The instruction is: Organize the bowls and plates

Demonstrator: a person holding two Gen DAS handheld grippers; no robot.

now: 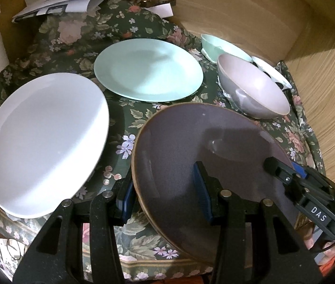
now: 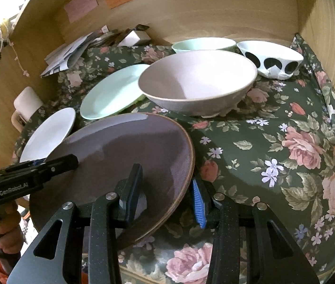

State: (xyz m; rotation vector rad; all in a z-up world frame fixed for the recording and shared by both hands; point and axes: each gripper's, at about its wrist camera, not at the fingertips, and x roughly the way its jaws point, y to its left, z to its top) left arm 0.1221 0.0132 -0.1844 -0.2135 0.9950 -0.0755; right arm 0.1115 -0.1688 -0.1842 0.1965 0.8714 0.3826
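Note:
A dark purple plate [image 1: 202,142] [image 2: 124,146] with a brown rim hangs tilted just above the floral cloth, held from both sides. My left gripper [image 1: 165,191] [image 2: 68,163] is shut on its left rim, one finger over and one under. My right gripper [image 2: 165,196] [image 1: 273,165] is shut on the opposite rim. To the left lies a white plate [image 1: 44,142] [image 2: 51,132], and a mint plate [image 1: 148,69] [image 2: 113,92] lies behind it. A pink bowl [image 1: 254,87] [image 2: 198,78], a mint bowl [image 1: 212,45] [image 2: 202,43] and a black-spotted white bowl [image 1: 271,73] [image 2: 271,59] stand at the back right.
A dark floral cloth [image 2: 273,146] covers the surface, with wooden walls [image 2: 202,11] close behind and to the right. Loose papers [image 1: 72,0] lie at the back left, near a white mug [image 2: 26,104]. A person's hand [image 2: 6,224] grips the left tool's handle.

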